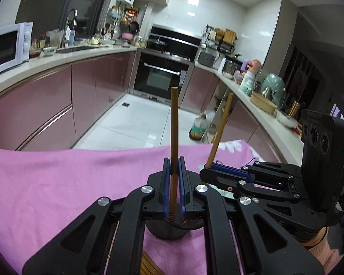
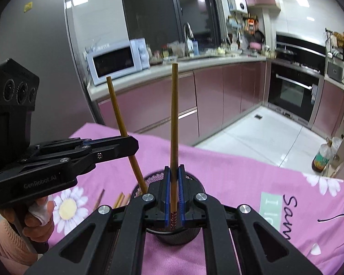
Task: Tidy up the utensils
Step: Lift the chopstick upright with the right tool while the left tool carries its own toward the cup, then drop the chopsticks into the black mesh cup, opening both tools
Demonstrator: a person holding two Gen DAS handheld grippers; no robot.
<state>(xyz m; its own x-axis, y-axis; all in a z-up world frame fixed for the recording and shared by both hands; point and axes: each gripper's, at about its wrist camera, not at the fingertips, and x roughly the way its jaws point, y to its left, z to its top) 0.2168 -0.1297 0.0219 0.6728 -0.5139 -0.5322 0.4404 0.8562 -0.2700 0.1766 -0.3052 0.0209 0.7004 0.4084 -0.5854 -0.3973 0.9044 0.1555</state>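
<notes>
A: Left gripper (image 1: 174,169), its own view: jaws drawn together, a brown chopstick (image 1: 173,126) being pinched between the blue pads. The stick is being held near upright, plain end high, patterned end low and pointed into the dark mesh holder (image 1: 172,229) just beneath the fingers.

B: Same being noted for the right gripper (image 2: 174,171): jaws clamped on a second chopstick (image 2: 173,123), nearly vertical, decorated end being held over the holder's mouth (image 2: 158,176). Whether that tip is touching the cup's inside cannot be told.

A: The holder is being seen standing on the pink cloth (image 1: 57,183), close below both grippers. In the left view the other gripper is being seen just to the right, its stick leaning rightward.

B: In the right view the left gripper's stick is being seen slanting down, lower end running in behind the holder's rim. A hand (image 2: 36,220) with something white wrapped round a finger is being seen gripping that handle, a knitted sleeve (image 2: 2,245) below it.

A: Loose chopsticks (image 2: 120,200) are being seen lying on the cloth beside the holder, left of it in the right view, near a printed daisy (image 2: 67,208).

B: Behind: microwave (image 2: 117,63) on the counter, oven (image 2: 293,96) at the far end.
</notes>
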